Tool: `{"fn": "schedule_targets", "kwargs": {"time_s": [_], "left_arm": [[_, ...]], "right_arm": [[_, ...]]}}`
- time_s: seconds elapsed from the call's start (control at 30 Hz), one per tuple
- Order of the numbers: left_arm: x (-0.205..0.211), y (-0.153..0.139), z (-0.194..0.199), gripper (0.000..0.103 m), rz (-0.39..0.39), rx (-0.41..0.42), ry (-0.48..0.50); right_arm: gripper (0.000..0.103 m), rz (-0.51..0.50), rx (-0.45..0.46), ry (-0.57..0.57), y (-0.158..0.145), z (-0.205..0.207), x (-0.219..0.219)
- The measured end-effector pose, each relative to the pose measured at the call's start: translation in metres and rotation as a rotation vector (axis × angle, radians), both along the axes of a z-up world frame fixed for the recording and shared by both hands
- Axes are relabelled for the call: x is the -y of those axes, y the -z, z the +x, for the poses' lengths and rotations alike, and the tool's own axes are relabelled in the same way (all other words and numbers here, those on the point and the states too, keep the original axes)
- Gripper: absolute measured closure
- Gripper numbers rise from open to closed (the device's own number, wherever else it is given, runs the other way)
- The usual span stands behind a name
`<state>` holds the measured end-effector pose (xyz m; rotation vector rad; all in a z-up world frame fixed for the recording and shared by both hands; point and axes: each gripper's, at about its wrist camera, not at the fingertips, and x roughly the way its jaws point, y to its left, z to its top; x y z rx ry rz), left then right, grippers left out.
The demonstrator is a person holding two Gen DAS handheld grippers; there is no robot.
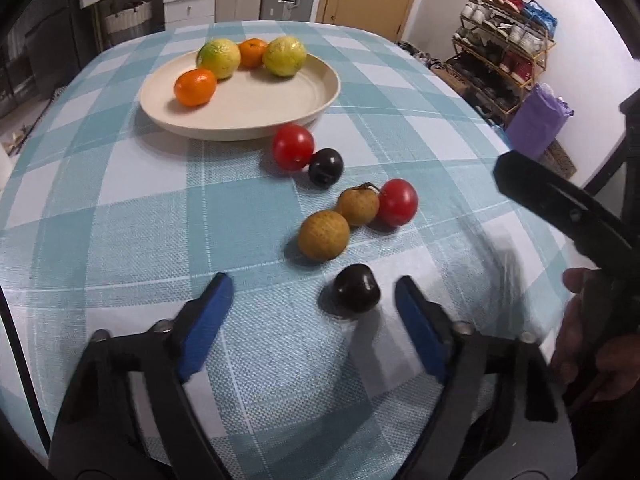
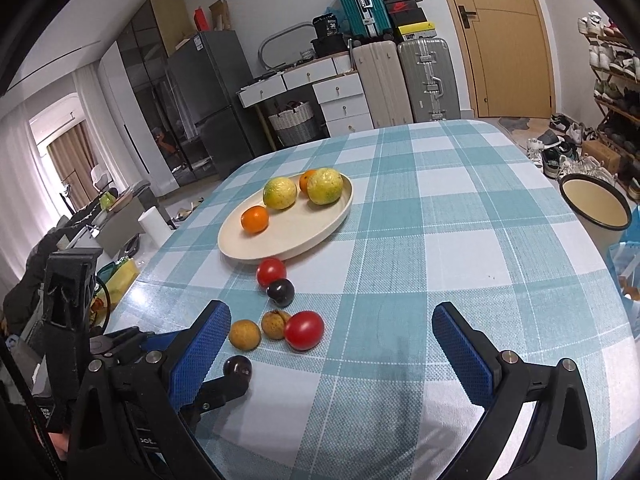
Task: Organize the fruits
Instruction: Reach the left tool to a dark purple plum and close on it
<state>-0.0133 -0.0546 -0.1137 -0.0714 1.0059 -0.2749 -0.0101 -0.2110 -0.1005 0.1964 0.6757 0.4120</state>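
A cream plate (image 1: pixel 240 132) (image 2: pixel 280 254) holds two mandarins and two yellow-green citrus fruits. Loose on the checked cloth lie two red tomatoes (image 1: pixel 293 147) (image 1: pixel 397 202), two brown fruits (image 1: pixel 323 235) and a dark plum (image 1: pixel 326 167). A second dark plum (image 1: pixel 356 288) (image 2: pixel 237 366) lies between the blue pads of my left gripper (image 1: pixel 313 280), close to the right-hand pad; neither pad presses on it. My right gripper (image 2: pixel 331 307) stands wide open over the cloth, with a tomato (image 2: pixel 304 330) showing between its fingers, untouched.
A hand (image 1: pixel 576 320) and one black finger (image 1: pixel 560 200) of the right gripper show at the right of the left wrist view. Past the table's right edge stand a bin (image 2: pixel 596 204) and a shoe rack (image 1: pixel 504 52). Cabinets and suitcases line the far wall.
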Motion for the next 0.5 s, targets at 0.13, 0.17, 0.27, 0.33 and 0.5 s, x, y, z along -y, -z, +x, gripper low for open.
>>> {"fn": "schedule_targets", "kwargs": {"time_s": [0.13, 0.17, 0.27, 0.33, 0.5], "left_arm": [[-0.0018, -0.0010, -0.0010, 0.055, -0.046, -0.007, 0.033], [-0.0015, -0.0014, -0.0021, 0.064, -0.064, -0.014, 0.052], [0.0019, -0.0012, -0.0044, 0.081, -0.105, -0.031, 0.100], [0.0034, -0.0025, -0.0072, 0.082, -0.101, -0.013, 0.110], [-0.0028, -0.0059, -0.0090, 0.082, -0.142, -0.007, 0.113]], "right_arm": [[0.000, 0.004, -0.011, 0.001, 0.0025, 0.0005, 0.0005], [0.000, 0.005, -0.012, 0.000, 0.0033, 0.0006, 0.0001], [0.000, 0.003, -0.017, -0.008, 0.0050, 0.0003, -0.0022], [0.000, 0.001, -0.017, -0.015, 0.0052, -0.0002, -0.0039], [0.000, 0.010, -0.010, -0.032, 0.0034, -0.0027, -0.0064]]}}
